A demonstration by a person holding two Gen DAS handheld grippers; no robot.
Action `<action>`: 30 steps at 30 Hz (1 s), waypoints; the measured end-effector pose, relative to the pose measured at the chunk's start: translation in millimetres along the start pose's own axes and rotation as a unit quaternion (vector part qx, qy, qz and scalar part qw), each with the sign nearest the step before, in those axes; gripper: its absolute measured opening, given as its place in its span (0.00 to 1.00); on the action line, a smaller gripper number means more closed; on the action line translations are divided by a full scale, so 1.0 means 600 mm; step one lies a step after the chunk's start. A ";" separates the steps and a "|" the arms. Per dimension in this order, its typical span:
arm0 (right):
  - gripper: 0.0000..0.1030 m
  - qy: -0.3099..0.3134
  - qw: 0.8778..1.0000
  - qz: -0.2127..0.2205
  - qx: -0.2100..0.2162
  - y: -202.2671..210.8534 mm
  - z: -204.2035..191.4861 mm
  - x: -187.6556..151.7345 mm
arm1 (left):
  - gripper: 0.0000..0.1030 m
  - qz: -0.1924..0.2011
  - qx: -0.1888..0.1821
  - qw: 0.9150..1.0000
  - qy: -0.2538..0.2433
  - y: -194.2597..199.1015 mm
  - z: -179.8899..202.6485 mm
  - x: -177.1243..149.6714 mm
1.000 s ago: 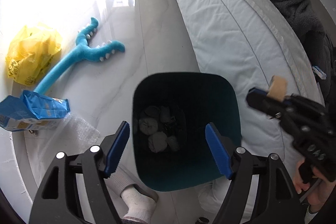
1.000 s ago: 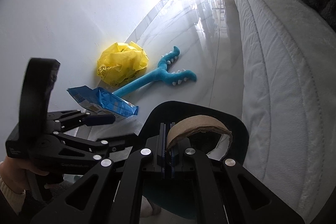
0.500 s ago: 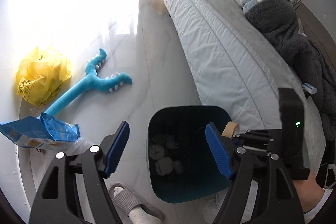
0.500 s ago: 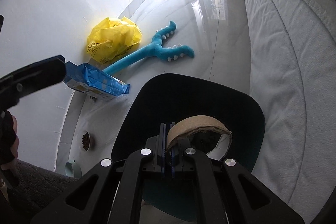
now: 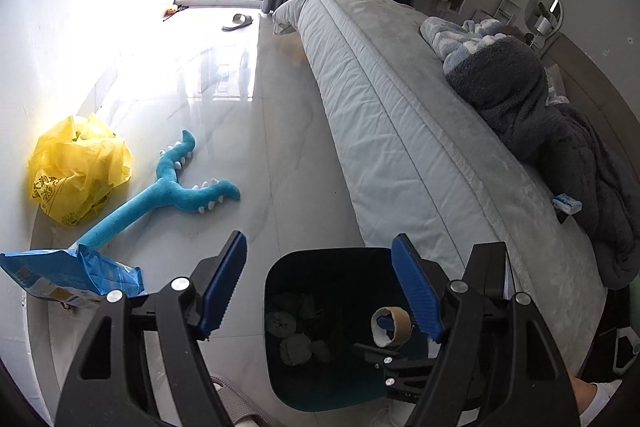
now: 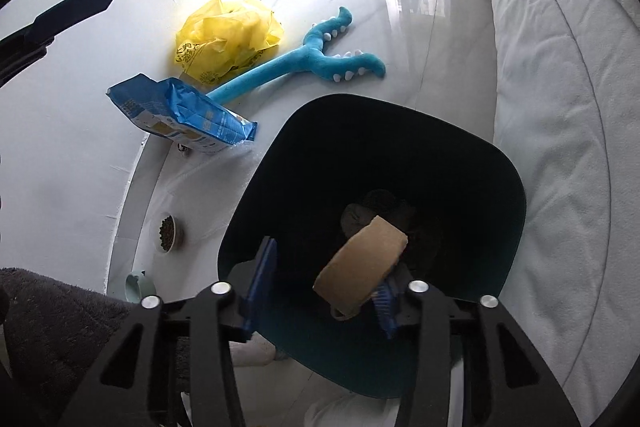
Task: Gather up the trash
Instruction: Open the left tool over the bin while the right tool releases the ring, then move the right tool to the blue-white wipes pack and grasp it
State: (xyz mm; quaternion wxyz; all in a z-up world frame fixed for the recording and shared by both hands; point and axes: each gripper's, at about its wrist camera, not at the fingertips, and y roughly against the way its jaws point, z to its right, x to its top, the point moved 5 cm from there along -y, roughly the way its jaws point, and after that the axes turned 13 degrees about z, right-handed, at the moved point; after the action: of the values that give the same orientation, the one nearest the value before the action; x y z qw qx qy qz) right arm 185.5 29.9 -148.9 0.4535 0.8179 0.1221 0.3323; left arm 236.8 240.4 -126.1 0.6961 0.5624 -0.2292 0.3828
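A dark teal trash bin (image 5: 280, 275) (image 6: 516, 187) stands on the floor beside the bed, with crumpled grey wads (image 5: 294, 331) in its bottom. My right gripper (image 6: 326, 285) is open over the bin's mouth. A cardboard tube (image 6: 362, 261) hangs loosely on its right finger, tilted; it also shows in the left wrist view (image 5: 391, 325). My left gripper (image 5: 318, 287) is open and empty above the bin's left side. A blue snack bag (image 5: 68, 275) (image 6: 180, 115) and a yellow plastic bag (image 5: 76, 169) (image 6: 228, 37) lie by the wall.
A blue plush toy (image 5: 172, 191) (image 6: 304, 61) lies on the tiled floor. The grey bed (image 5: 420, 131) runs along the right with blankets (image 5: 540, 115) on it. A pet food bowl (image 6: 168, 231) and a green bowl (image 6: 138, 285) sit by the wall. A slipper (image 5: 238, 21) lies near the window.
My right gripper has opened over the bin and the cardboard tube has slipped loose, now hanging on one finger. My left gripper has pulled back and tilted up, still open.
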 end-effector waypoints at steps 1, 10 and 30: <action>0.46 0.000 1.000 0.002 0.002 0.006 -0.001 0.000 | 0.75 0.002 0.000 1.000 -0.001 0.001 0.002 0.002; 0.46 0.004 1.000 0.022 0.009 0.062 0.006 0.001 | 0.75 0.038 -0.006 0.999 0.002 0.014 0.046 0.039; 0.55 -0.011 0.981 0.177 -0.076 0.313 0.179 0.020 | 0.81 0.079 -0.073 0.993 -0.056 -0.012 0.277 0.048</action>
State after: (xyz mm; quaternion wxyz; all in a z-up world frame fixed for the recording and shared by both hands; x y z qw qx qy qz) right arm 245.7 -139.9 -28.4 0.4497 0.7932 -0.0556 0.4068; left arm 278.6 88.5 -65.3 0.6889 0.5106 -0.3388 0.3872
